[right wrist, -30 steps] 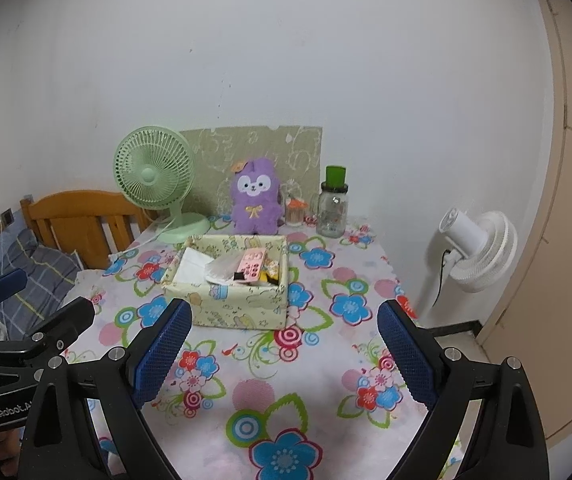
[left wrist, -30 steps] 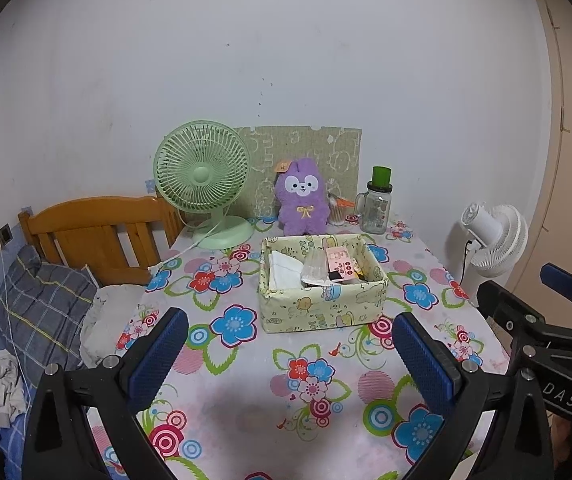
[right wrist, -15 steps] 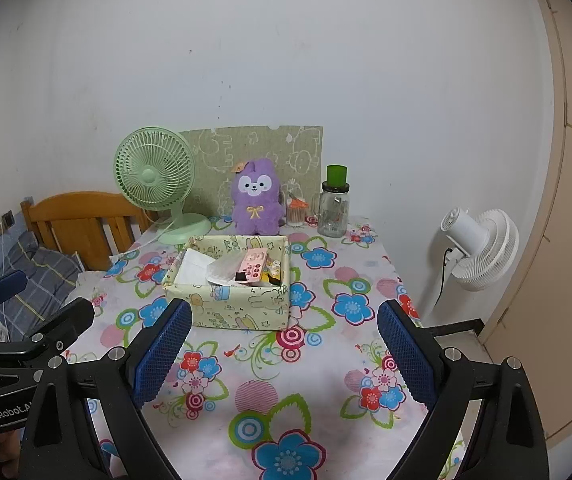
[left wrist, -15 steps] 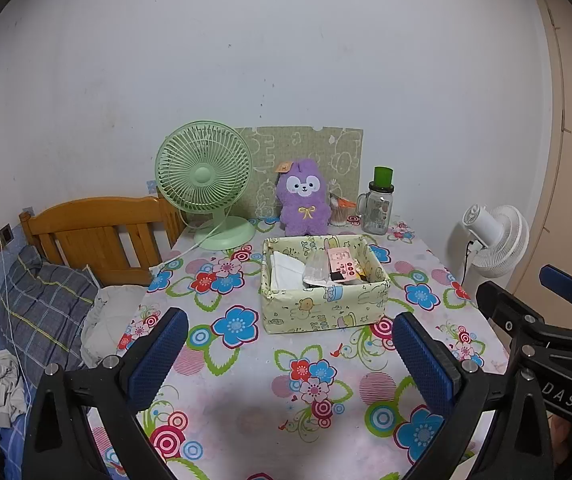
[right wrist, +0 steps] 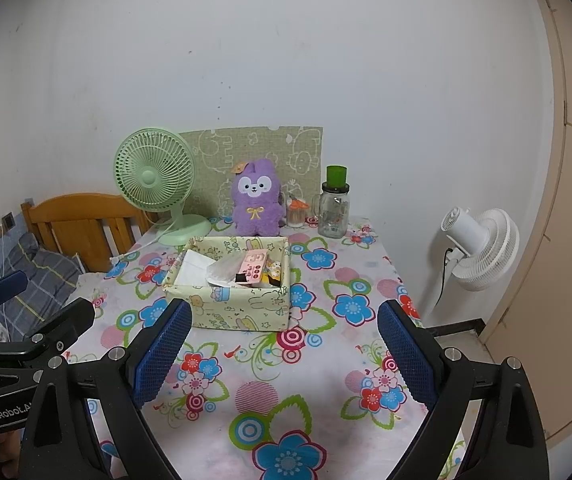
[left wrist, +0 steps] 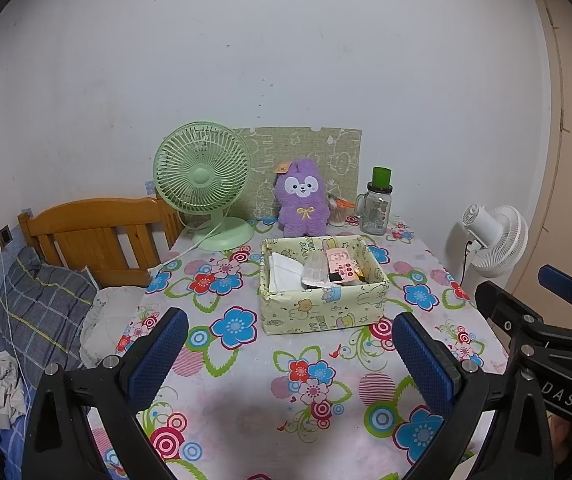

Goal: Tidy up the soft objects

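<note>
A purple plush bunny (left wrist: 301, 200) sits upright at the back of the floral table (left wrist: 254, 364), against a green patterned board; it also shows in the right wrist view (right wrist: 254, 200). In front of it stands a pale yellow fabric box (left wrist: 323, 284) holding packets and white cloth, seen too in the right wrist view (right wrist: 233, 282). My left gripper (left wrist: 289, 360) is open and empty above the table's near part. My right gripper (right wrist: 284, 356) is open and empty, to the right of the left one.
A green desk fan (left wrist: 204, 184) stands at back left, a glass jar with a green lid (left wrist: 375, 208) at back right. A wooden headboard (left wrist: 98, 236) and bedding (left wrist: 42, 304) lie left of the table. A white floor fan (left wrist: 493, 240) stands right.
Both views have shifted very slightly; the table objects have not moved and both grippers stay open.
</note>
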`<state>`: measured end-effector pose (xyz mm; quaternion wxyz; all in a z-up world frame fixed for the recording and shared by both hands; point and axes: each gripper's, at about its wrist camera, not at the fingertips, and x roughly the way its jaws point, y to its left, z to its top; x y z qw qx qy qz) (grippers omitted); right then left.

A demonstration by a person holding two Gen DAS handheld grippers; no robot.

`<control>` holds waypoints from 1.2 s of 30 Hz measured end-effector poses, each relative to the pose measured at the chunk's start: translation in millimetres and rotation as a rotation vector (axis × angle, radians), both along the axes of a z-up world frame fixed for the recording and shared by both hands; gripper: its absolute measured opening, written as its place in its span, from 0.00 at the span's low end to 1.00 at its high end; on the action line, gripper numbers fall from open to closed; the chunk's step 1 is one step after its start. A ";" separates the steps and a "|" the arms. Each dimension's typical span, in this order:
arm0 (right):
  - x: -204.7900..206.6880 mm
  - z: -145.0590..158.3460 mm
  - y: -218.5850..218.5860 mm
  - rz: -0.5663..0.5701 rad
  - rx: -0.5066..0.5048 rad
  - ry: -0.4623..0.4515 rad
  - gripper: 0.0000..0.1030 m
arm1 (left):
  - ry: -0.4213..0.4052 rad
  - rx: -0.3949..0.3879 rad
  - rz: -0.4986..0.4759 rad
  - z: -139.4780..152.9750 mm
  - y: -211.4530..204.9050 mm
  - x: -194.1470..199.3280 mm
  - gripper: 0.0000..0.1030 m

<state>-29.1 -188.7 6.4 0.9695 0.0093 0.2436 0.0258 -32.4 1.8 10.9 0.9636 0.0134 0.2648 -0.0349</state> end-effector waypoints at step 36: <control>-1.9 0.6 1.0 -0.011 0.007 -0.010 0.93 | -0.001 -0.001 -0.005 -0.6 2.0 1.6 1.00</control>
